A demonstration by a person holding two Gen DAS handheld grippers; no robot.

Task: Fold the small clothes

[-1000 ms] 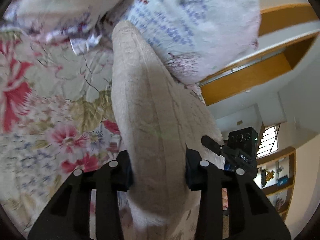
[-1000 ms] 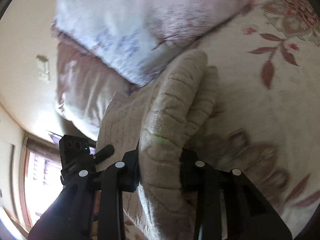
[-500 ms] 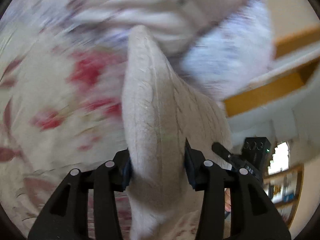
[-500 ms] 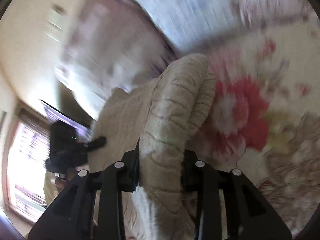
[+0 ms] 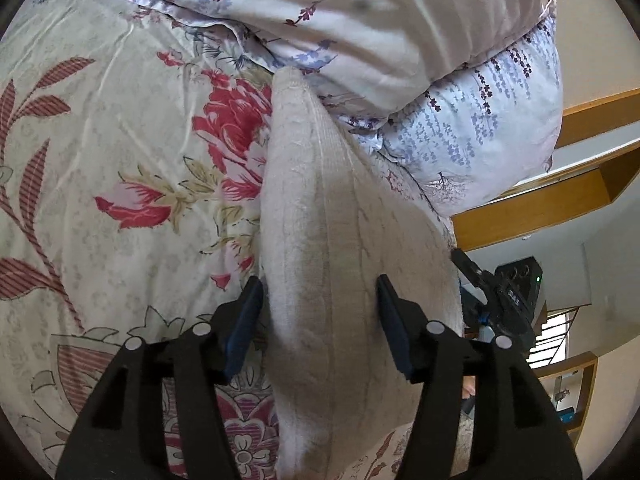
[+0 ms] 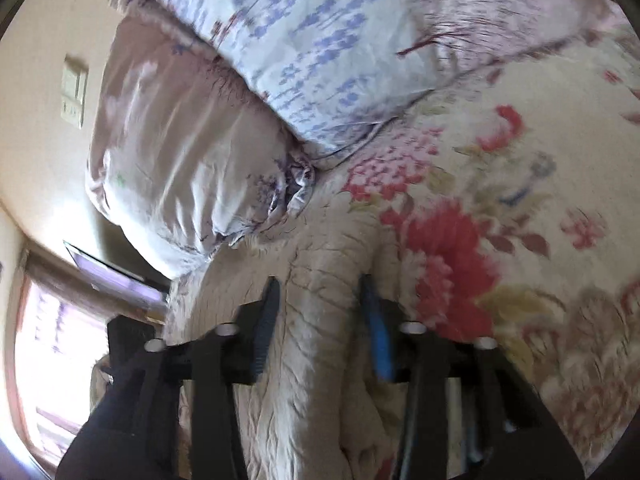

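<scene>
Stacked pillows block the head edge of the bed, touching the beige garment's far tip. The floral bedspread left of it lies bare.

My beige knit garment: bunched into long ridge, stretched over floral bedspread, far end near pillows.

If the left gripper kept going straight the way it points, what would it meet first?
Probably the beige garment already between the opening left gripper fingers; past its fold, the pillow, though depth is unclear.
</scene>
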